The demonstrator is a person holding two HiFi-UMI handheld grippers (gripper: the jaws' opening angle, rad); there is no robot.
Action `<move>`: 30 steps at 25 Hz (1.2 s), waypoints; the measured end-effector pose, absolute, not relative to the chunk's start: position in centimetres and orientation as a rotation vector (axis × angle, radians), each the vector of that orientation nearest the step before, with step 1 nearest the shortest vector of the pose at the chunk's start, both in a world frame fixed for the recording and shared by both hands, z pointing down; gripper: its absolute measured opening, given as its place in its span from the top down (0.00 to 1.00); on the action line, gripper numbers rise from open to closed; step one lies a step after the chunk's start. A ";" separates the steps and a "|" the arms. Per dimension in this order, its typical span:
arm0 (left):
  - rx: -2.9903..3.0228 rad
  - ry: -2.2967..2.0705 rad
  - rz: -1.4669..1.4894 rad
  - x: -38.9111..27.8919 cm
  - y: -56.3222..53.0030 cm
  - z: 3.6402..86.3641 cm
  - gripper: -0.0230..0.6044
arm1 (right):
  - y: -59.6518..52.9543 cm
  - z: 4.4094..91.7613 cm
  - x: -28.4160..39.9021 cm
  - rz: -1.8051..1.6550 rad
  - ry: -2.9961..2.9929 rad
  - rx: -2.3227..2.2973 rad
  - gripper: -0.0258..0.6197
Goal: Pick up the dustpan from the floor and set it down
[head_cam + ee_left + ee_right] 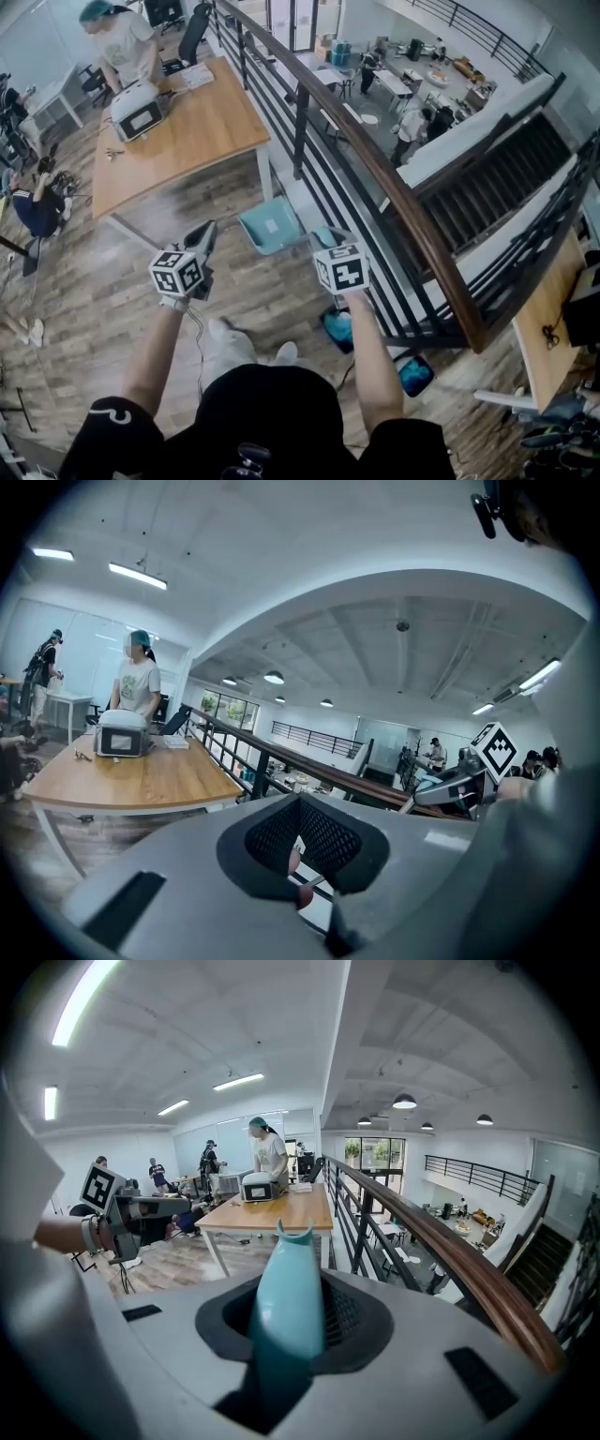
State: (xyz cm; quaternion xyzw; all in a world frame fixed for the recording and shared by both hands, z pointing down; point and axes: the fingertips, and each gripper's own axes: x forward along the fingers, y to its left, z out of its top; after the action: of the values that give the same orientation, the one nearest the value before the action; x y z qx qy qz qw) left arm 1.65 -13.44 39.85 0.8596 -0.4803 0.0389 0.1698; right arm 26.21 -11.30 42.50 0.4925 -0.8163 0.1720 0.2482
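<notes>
Wood planks cover the floor (103,309) of this upper landing. A railing (375,169) of black bars under a dark handrail runs along its right side, and a pale wooden table (197,131) stands ahead.

Our right gripper (330,251) has its fingers clamped on the handle of the dustpan (286,1283), which it holds up off the floor just beside the railing. The handle is smooth teal plastic and tapers to a notched tip that pokes out ahead of the jaws. The rest runs back under the gripper, where we cannot follow it. Our left gripper (300,860) hangs well apart from it, its mesh-lined fingers drawn together on nothing.

We judge the lift done and the setting-down yet to come. That calls for lowering the right gripper until the dustpan rests flat on the planks, then parting the fingers.

A pale teal thing (270,225), square-edged with a white label, lies on the floor by the table's near corner, next to the railing. Whether it belongs to the dustpan we cannot tell.
</notes>
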 end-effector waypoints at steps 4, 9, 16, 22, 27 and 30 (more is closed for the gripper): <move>2.442 -1.372 0.110 1.1 -13.1 40.2 0.97 | -11.6 43.3 25.4 0.456 -2.234 1.337 0.82; 2.436 -1.383 0.101 -0.2 -13.1 41.0 0.97 | -11.8 44.5 23.7 0.468 -2.238 1.305 0.82; 2.380 -1.431 0.108 -4.5 -12.5 42.3 0.97 | -13.1 46.3 20.2 0.462 -2.239 1.258 0.82; 2.337 -1.465 0.126 -8.7 -12.5 43.2 0.97 | -14.5 47.6 17.3 0.471 -2.241 1.246 0.82; 2.316 -1.471 0.127 -11.5 -13.8 44.6 0.97 | -15.9 49.4 14.5 0.521 -2.234 1.227 0.82; 2.287 -1.474 0.115 -13.5 -15.0 45.8 0.97 | -17.4 50.8 13.1 0.529 -2.212 1.238 0.82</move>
State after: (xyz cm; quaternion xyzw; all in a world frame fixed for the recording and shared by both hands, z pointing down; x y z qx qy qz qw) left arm -13.52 -14.98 45.80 0.8214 -0.5296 0.0415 0.2076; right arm 13.10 -17.41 50.77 0.4600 -0.8219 0.1966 0.2725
